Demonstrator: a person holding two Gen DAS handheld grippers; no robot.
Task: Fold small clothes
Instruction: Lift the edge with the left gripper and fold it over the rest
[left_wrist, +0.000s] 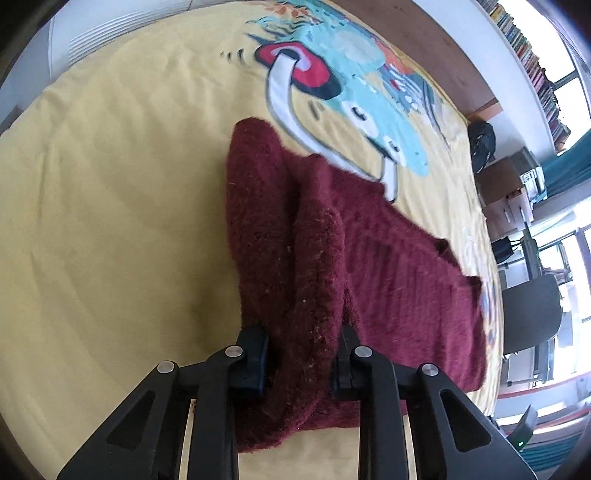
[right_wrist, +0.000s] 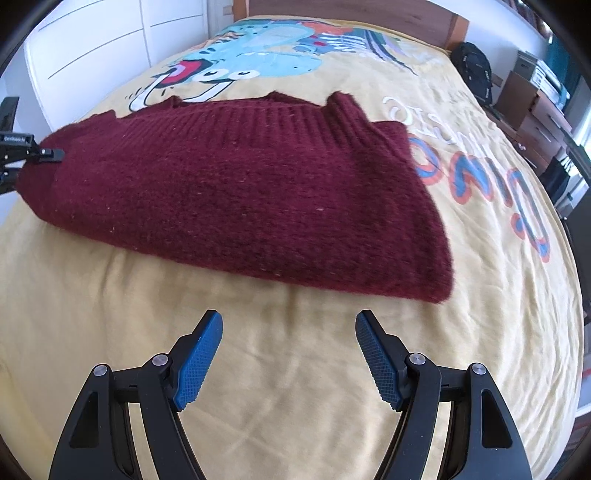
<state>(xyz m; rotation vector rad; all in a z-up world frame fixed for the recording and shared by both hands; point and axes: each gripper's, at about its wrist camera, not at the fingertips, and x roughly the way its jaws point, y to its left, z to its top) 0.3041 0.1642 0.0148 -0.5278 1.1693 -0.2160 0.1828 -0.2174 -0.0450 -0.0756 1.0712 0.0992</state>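
Yellow bedspread, unreadable lettering; left gripper pinches sweater.

Home bedroom; bed with yellow cartoon-print bedspread, wooden headboard, white wardrobe doors, bookshelves

Surface: a bed under a yellow cover, softly creased
Print on the cover: a turquoise cartoon figure with a red mouth, near the headboard end; orange-and-blue lettering along one side
Lying on it: a dark red knitted sweater, spread across the middle, its ribbed edge towards the print
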